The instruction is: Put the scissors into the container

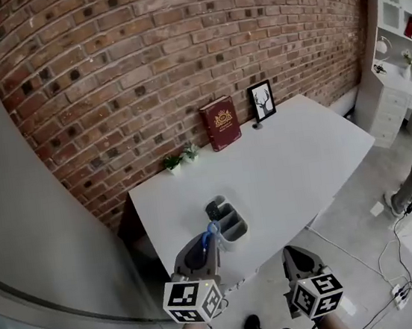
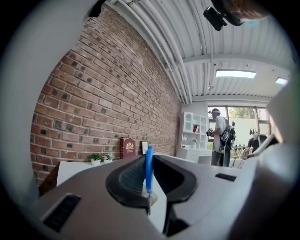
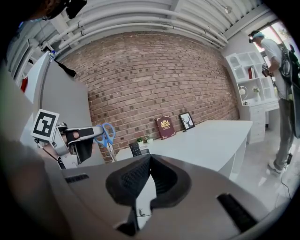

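Head view: the left hand-held gripper (image 1: 209, 236) has its jaws clamped on the blue-handled scissors (image 1: 212, 228). I read them as held just over the 9 o'clock side of the grey container (image 1: 233, 228), which stands near the 6 o'clock edge of the surface (image 1: 295, 156). The right hand-held gripper (image 1: 295, 255) hangs off the surface at 5 o'clock, jaws together, nothing between them.

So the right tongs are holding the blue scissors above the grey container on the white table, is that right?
No. The left tongs hold the blue scissors, not the right ones; the left gripper view shows the handle clamped between them. The right tongs are shut on nothing. The rest stands: the scissors are above the grey container on the white table.
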A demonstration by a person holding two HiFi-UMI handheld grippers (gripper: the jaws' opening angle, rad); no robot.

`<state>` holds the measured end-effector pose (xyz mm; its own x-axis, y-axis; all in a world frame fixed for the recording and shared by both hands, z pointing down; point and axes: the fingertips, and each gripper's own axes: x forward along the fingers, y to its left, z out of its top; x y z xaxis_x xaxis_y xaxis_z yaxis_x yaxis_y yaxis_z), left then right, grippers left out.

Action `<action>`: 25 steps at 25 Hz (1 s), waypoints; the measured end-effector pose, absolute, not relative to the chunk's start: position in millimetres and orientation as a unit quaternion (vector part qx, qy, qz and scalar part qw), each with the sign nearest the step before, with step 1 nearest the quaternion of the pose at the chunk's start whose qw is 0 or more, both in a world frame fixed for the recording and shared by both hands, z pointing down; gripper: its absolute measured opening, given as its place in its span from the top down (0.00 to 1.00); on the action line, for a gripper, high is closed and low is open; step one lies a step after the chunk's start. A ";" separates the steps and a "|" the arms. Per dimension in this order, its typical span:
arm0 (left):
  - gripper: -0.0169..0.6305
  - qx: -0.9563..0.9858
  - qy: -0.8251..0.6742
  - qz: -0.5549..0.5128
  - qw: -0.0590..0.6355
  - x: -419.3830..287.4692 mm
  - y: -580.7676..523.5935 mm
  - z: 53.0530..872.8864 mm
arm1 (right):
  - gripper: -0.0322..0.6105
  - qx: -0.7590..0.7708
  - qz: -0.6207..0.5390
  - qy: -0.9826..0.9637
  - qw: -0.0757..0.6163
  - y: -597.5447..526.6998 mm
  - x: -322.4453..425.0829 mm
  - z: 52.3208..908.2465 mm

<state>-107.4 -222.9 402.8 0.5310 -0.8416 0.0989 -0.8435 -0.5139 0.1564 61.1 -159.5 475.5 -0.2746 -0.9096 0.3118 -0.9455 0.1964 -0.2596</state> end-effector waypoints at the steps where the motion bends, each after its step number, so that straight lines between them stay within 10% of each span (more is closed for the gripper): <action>1: 0.91 0.871 -0.482 0.002 0.091 -106.2 -228.6 401.1 | 0.95 0.601 0.204 -0.772 0.046 -163.5 60.8 476.4; 25: 0.91 0.860 -0.504 0.010 0.086 -71.0 -322.1 407.9 | 0.95 0.587 0.222 -0.777 0.052 -233.7 97.2 487.9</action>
<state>-71.0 -322.1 407.9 0.4926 -0.8641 0.1032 -0.8675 -0.4781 0.1374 97.2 -233.7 487.9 -0.3047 -0.8893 0.3411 -0.9354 0.2120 -0.2830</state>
